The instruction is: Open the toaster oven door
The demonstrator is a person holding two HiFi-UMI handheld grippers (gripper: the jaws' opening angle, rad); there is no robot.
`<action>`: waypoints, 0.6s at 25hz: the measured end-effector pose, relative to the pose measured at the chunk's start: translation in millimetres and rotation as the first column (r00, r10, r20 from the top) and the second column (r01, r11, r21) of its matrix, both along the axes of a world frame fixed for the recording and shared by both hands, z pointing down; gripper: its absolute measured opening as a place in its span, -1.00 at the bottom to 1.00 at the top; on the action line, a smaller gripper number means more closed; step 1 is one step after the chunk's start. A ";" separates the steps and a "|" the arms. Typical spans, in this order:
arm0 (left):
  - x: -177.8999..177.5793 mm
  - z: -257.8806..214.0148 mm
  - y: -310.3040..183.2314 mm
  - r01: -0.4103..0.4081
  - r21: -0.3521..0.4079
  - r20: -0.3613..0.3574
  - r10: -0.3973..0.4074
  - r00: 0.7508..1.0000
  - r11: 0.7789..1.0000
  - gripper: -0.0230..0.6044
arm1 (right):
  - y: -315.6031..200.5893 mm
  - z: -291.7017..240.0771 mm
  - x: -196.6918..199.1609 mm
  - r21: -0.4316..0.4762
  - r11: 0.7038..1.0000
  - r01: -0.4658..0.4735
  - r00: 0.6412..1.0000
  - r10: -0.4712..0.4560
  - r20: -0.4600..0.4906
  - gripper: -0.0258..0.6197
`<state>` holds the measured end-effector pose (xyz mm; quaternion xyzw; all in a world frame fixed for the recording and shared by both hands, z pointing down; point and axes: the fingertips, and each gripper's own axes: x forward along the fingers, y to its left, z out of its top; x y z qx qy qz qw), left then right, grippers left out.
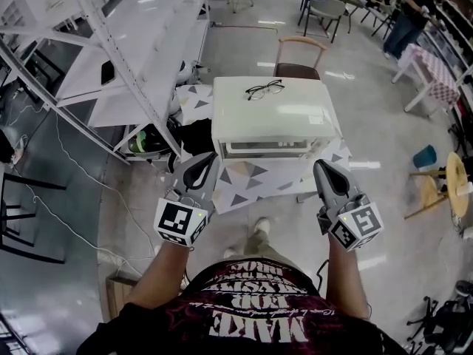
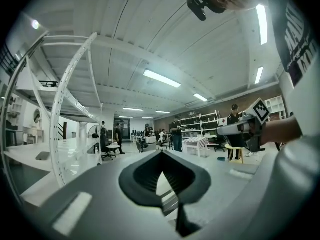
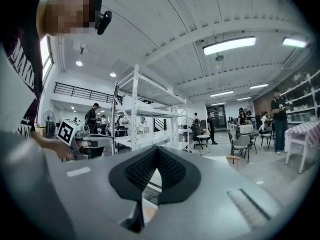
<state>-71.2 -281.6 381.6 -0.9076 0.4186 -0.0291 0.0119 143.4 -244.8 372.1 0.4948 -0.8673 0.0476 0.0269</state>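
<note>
Head view: left gripper point(image 1: 201, 164) and right gripper point(image 1: 324, 168) both closed, empty, short of toaster oven point(image 1: 270, 117).

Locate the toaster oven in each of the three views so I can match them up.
Head view: toaster oven at centre, glasses lying on top.
Left gripper view: probably the pale sliver low centre, seen behind the jaws; too little shows to be sure.
Right gripper view: its pale top just right of the jaws, in front of a chair.
Shared landmark: white shelving rack.
</note>
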 end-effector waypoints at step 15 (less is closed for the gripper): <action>32.6 26.6 -50.0 0.010 -0.051 0.014 -0.009 1.000 0.999 -0.93 | -53.0 18.8 24.4 -0.041 0.999 0.027 1.000 -0.027 0.005 -0.84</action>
